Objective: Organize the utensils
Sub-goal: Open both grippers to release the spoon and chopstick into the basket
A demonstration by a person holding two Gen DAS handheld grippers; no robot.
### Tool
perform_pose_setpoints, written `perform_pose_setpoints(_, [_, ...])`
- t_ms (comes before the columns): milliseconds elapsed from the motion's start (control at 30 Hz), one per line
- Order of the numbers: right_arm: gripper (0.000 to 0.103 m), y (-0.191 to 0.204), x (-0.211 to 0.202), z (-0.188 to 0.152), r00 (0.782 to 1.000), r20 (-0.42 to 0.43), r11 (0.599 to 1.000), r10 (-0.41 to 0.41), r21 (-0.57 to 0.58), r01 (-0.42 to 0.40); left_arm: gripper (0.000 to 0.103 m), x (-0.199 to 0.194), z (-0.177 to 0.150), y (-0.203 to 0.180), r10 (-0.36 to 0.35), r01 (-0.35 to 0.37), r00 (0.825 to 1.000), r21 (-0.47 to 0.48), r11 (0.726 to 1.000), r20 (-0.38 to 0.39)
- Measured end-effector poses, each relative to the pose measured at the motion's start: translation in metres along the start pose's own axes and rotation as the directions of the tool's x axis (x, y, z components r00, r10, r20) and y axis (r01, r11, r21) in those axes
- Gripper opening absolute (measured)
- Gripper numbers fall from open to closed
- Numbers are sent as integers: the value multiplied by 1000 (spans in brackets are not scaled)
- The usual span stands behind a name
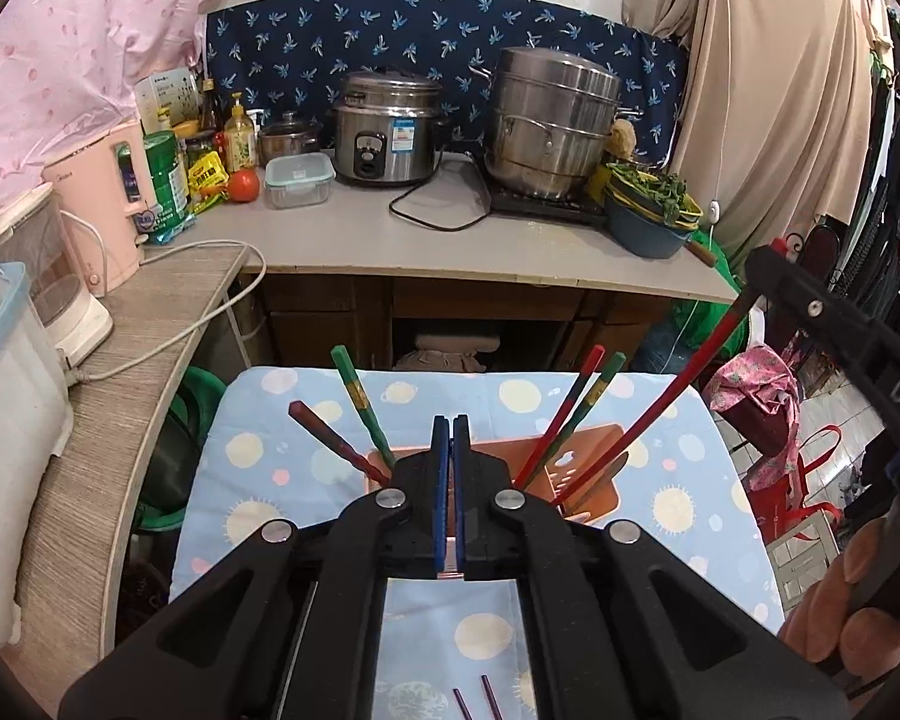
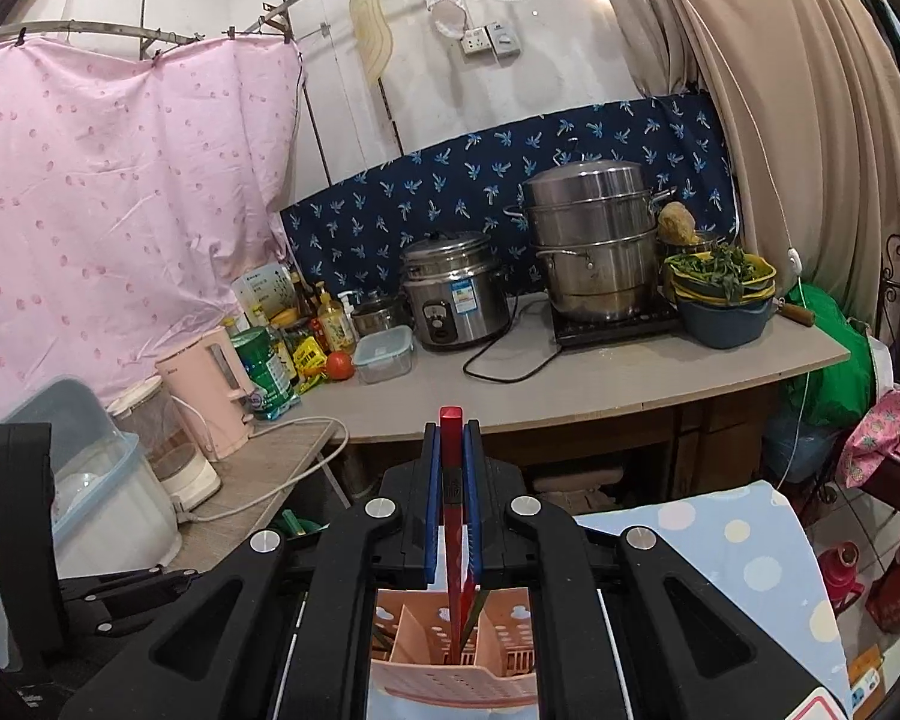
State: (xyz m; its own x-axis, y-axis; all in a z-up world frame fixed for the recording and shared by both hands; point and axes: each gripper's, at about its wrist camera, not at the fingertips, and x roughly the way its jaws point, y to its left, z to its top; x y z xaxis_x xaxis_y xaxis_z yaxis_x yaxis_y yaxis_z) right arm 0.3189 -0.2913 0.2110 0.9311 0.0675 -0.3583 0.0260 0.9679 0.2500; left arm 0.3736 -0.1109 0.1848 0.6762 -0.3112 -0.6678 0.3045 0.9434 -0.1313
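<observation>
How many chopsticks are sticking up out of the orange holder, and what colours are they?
Red chopsticks: 3, the last shut in the right gripper
Green chopsticks: 2
Total in the orange holder: 5

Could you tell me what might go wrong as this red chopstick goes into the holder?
The right gripper pinches the red chopstick near its top, so the long free end could pivot or slip. Its tip is inside the pink utensil holder; a sideways pull might tip the holder or knock the chopsticks already leaning there.
</observation>
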Motion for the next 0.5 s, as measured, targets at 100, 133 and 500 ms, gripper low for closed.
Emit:
perform_pose_setpoints(100, [8,0,9,-7,999,-35,1000,-2,-17,2,1,6,-2,1,-7,7,1000,-5,1000,-8])
perform_pose_setpoints(133, [12,-1,10,-10,999,-35,1000,-13,-19,12,1,6,-3,1,-9,9,1000,-8,1000,-6])
perform_pose_setpoints(500, [32,3,-24,-11,1000,-8,1000,-1,-25,0,36,-16,-8,-3,34,-35,997,13,999,73])
